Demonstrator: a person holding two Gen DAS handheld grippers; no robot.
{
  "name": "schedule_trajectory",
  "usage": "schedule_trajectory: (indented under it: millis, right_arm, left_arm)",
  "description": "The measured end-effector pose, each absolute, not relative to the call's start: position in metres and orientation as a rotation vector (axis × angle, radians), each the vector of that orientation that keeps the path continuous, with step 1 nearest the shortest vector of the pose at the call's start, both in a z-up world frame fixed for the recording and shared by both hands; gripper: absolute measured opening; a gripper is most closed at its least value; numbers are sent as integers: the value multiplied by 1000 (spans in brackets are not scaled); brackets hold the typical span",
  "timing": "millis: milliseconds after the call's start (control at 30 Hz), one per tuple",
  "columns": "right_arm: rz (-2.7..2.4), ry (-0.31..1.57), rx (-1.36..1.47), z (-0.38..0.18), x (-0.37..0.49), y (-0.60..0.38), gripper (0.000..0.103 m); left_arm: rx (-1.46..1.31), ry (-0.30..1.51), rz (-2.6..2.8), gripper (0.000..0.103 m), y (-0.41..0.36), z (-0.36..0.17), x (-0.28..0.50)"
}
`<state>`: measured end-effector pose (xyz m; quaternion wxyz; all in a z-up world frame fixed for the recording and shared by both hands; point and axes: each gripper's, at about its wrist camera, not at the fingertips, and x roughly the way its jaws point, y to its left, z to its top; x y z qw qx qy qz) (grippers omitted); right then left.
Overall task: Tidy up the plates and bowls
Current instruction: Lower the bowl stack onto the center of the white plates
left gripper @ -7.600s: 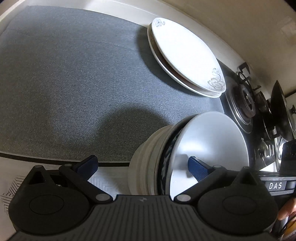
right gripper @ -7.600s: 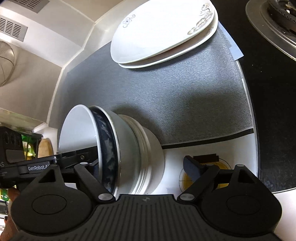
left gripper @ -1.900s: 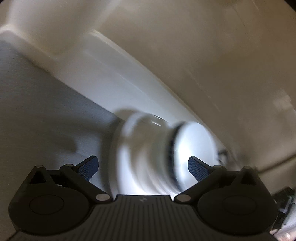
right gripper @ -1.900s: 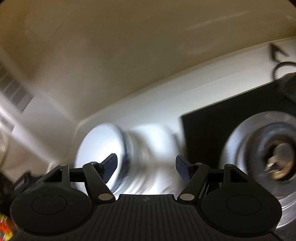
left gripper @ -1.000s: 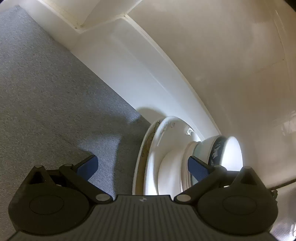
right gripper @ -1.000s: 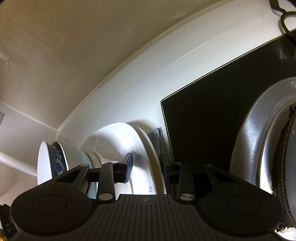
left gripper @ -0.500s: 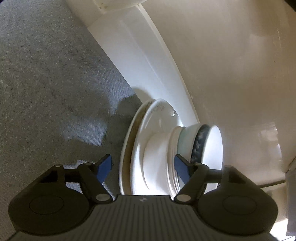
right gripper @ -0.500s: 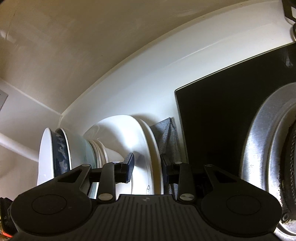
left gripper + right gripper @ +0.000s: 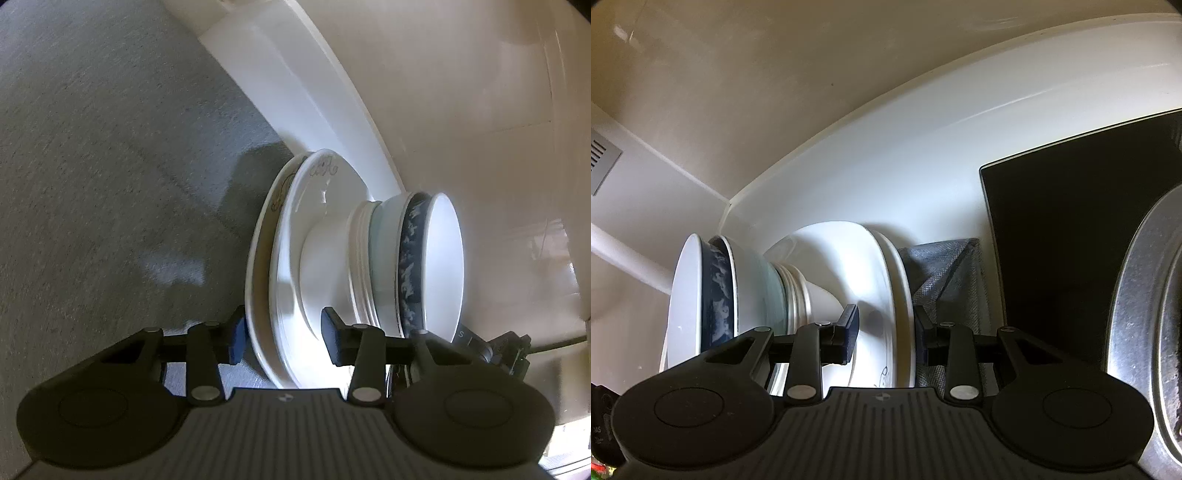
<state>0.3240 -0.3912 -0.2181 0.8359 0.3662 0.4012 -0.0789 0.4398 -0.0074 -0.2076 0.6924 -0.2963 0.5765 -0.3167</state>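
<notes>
The plates [image 9: 284,266], two stacked on the grey mat [image 9: 110,166], are straddled at the rim by both grippers: the right gripper [image 9: 886,332] is clamped on them, the left gripper [image 9: 282,338] is closing around them (contact unclear). Beyond the fingers, the nested bowls [image 9: 413,266] make a heavy, glazed, breakable load, best held by the rims.

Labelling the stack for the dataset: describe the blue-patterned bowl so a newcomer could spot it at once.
Start at the grey mat near the white wall, where two plates carry a stack of bowls. The blue bowl is nested in that stack, just beneath the plain white top bowl. It alone shows a dark blue band with white markings; every neighbour is plain white.
</notes>
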Motion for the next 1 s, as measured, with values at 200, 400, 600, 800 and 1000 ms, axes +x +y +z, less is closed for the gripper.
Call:
schedule_trajectory:
  millis: [200,400,600,800,1000]
  right_arm:
    - [-149,843,750,-215,320,-393,34]
    - [-175,844,615,-205,324,-391,33]
    - [-141,764,512,-169,325,-387,34]
    - [-180,733,694,-196,328,-410,34]
    - [-156,758,910,-231,318,-429,34]
  left_arm:
    - [-639,1289,-707,36,1,-213,431]
    - [-669,1295,-685,35,3,-213,427]
    - [-690,1278,-657,35,14,-210,425]
    - [-687,1273,-643,35,8,-211,427]
    - [-699,1275,-652,35,1,-213,423]
